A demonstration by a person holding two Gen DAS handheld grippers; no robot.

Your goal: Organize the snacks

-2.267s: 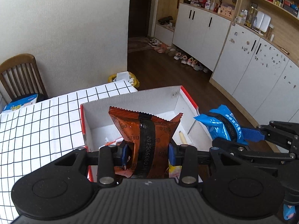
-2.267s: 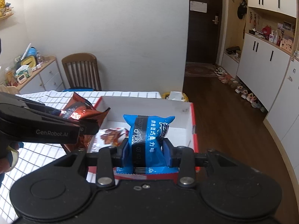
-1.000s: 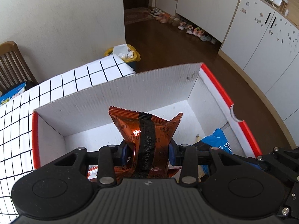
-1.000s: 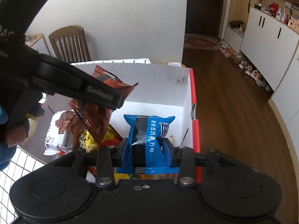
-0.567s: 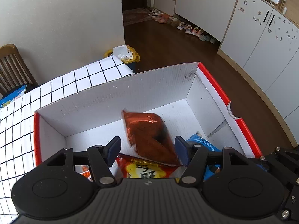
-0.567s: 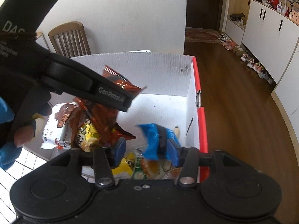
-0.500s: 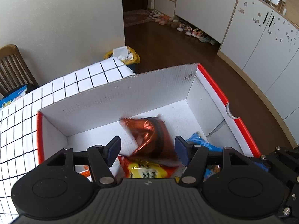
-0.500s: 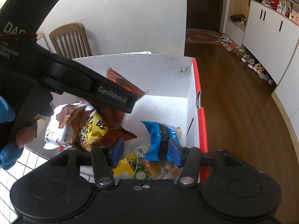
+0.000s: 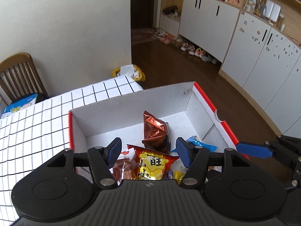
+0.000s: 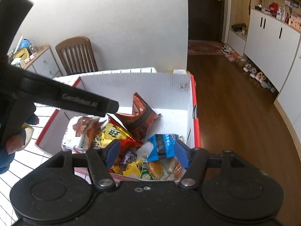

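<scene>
Snack packets in box, box on table.

My left gripper is matte black plastic with a ribbed top, two round discs and silver screws on the finger arms. The pads are dark blue. My right gripper looks the same. The left one carries pale raised lettering on its side. My left hand wears something blue.
</scene>
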